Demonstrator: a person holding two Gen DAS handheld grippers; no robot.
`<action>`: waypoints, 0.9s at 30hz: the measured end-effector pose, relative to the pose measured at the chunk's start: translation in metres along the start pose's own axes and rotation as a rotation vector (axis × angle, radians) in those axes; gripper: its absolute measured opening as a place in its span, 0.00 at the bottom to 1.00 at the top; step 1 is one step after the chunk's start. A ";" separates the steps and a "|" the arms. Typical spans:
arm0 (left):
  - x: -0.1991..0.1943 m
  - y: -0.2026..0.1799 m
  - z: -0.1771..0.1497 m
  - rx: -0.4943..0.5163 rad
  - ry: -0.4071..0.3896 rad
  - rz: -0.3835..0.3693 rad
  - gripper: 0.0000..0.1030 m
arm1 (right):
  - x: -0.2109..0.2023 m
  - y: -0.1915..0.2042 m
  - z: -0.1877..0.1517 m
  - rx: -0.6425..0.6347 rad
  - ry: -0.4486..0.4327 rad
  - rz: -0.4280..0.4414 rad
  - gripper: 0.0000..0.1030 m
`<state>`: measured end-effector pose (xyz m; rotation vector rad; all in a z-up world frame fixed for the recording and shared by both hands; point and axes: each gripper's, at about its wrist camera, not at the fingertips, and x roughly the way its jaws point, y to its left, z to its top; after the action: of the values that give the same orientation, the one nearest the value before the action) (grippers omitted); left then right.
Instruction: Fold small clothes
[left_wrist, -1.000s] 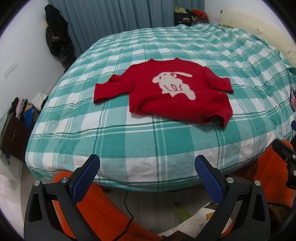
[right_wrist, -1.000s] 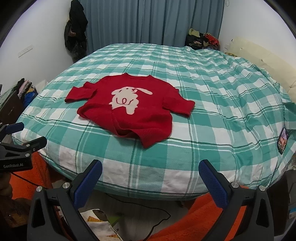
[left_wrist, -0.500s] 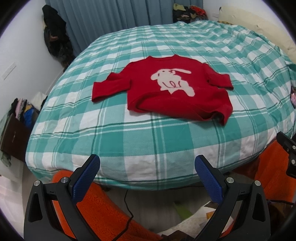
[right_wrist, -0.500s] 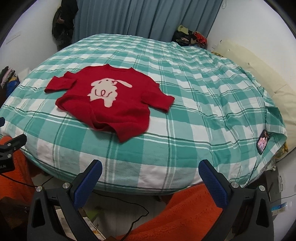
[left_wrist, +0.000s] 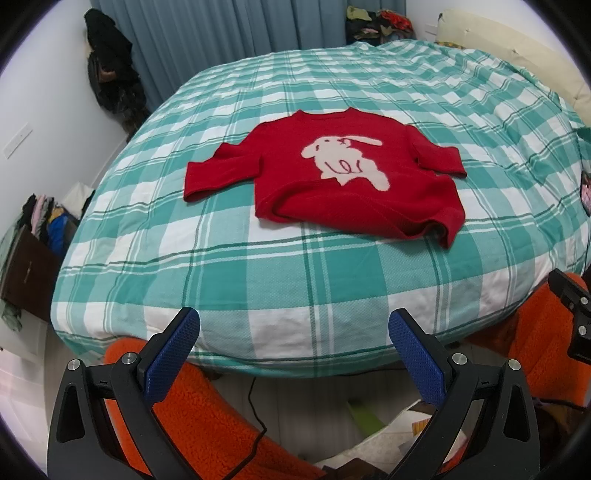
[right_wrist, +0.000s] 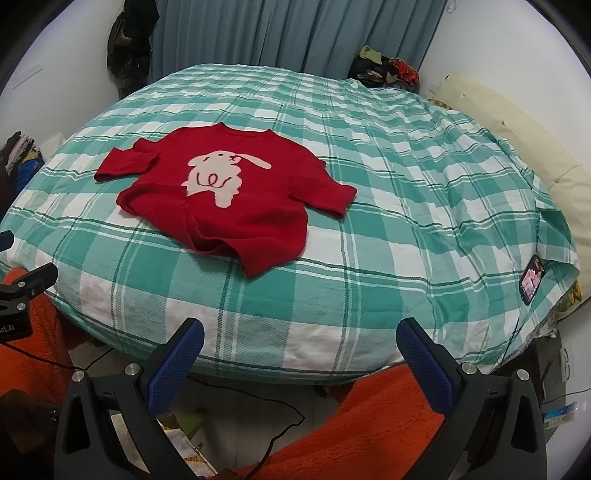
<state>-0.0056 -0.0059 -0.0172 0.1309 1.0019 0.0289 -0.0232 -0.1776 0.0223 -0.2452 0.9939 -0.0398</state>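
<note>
Fingers of both the left gripper (left_wrist: 294, 334) and right gripper (right_wrist: 300, 345) stand wide, holding nothing, just off the bed's (left_wrist: 258, 273) near edge. Since a second ago both views have shifted only slightly; folding is unstarted. Sweater (left_wrist: 332, 181) lies spread mid-bed, open cover all round it.

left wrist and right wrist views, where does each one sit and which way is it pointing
Left wrist: sits on the left hand-held gripper, off the bed's near edge, facing across the bed at the red sweater; its open blue fingers show, and the other gripper's body at right.
Right wrist: on the right hand-held gripper, further right, facing the same way; its open fingers show, sweater left of centre, phone at right.
Shared: sweater, bed, curtain.
</note>
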 end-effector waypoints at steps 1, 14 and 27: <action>0.000 0.000 0.000 0.000 0.000 0.000 0.99 | 0.000 0.001 0.000 -0.002 0.000 0.000 1.00; 0.005 0.053 0.000 -0.149 0.008 0.054 0.99 | 0.057 -0.032 -0.007 0.155 0.029 0.247 1.00; 0.017 0.041 -0.009 -0.124 0.056 0.047 0.99 | 0.225 -0.052 -0.046 0.977 0.254 1.140 0.93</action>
<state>-0.0027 0.0367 -0.0314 0.0407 1.0502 0.1381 0.0654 -0.2694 -0.1753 1.2526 1.1338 0.4846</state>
